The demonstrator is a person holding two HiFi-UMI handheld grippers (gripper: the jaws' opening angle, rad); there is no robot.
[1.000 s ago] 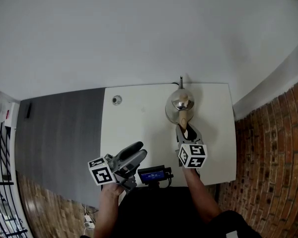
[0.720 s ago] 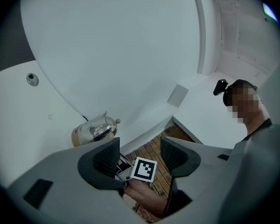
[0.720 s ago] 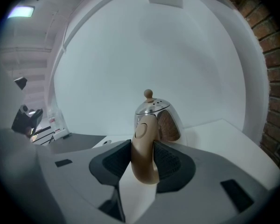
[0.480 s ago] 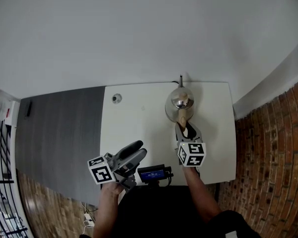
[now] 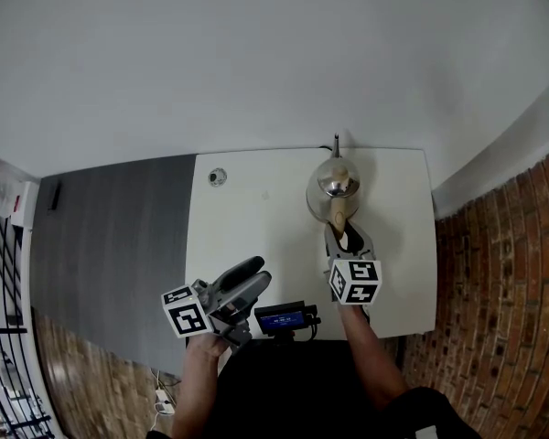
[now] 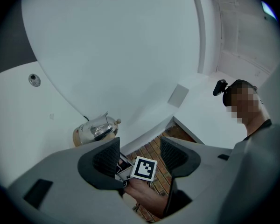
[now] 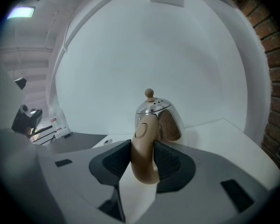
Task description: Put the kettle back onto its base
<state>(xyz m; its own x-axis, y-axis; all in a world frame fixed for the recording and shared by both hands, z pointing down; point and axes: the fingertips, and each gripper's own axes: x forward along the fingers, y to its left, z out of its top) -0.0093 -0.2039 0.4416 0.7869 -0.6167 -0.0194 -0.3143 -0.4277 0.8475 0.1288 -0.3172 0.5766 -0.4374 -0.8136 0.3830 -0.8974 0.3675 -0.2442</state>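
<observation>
In the head view the kettle (image 5: 336, 188) stands on the white table (image 5: 256, 231) just ahead of the right gripper (image 5: 346, 238), the left gripper view shows the left gripper (image 6: 139, 154) idle with its jaws apart and empty, and the right gripper view shows jaws clamped on the tan handle (image 7: 144, 148), so I judge the set-down nearly finished, with letting go next.

Head view steep down on table (image 5: 256, 227); L+R gripper views low; all share kettle (image 5: 335, 188)
</observation>
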